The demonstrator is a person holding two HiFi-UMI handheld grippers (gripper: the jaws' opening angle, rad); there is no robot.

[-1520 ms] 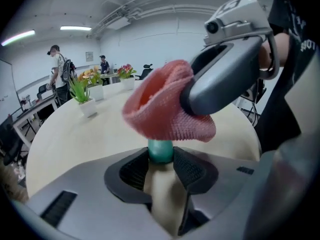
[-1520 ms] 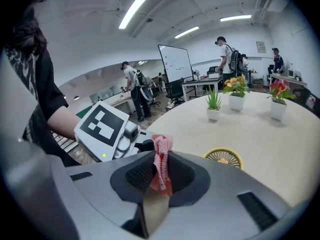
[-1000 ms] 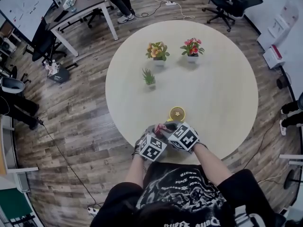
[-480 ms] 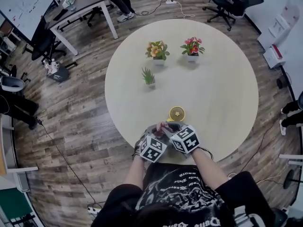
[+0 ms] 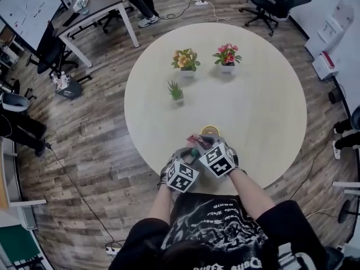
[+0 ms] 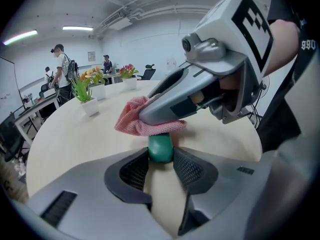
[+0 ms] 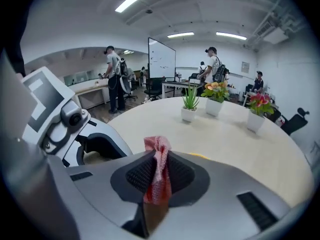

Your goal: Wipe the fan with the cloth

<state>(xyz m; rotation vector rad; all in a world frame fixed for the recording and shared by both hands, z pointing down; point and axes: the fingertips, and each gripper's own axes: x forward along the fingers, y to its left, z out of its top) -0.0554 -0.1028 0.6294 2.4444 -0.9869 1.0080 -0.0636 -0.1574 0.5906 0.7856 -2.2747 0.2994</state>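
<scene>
Left hand-held gripper (image 6: 160, 155) clamps the fan (image 6: 160, 146) by its green handle. Right hand-held gripper (image 7: 158, 173) pinches the cloth (image 7: 159, 151) directly above. Risk: wiping pressure could twist the fan out of this narrow grip.

Pink cloth (image 6: 134, 120), green fan handle (image 6: 160, 149), yellow fan head (image 5: 210, 129), cream table (image 5: 264, 94)

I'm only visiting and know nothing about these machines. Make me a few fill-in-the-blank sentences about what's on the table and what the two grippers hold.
1. The jaws of the right gripper are shut on a pink ____.
2. The jaws of the left gripper grip a ____ handle.
3. ____ potted plants stand on the table.
4. The table's top is ____ in shape.

Missing words: cloth; green; Three; round.
</scene>
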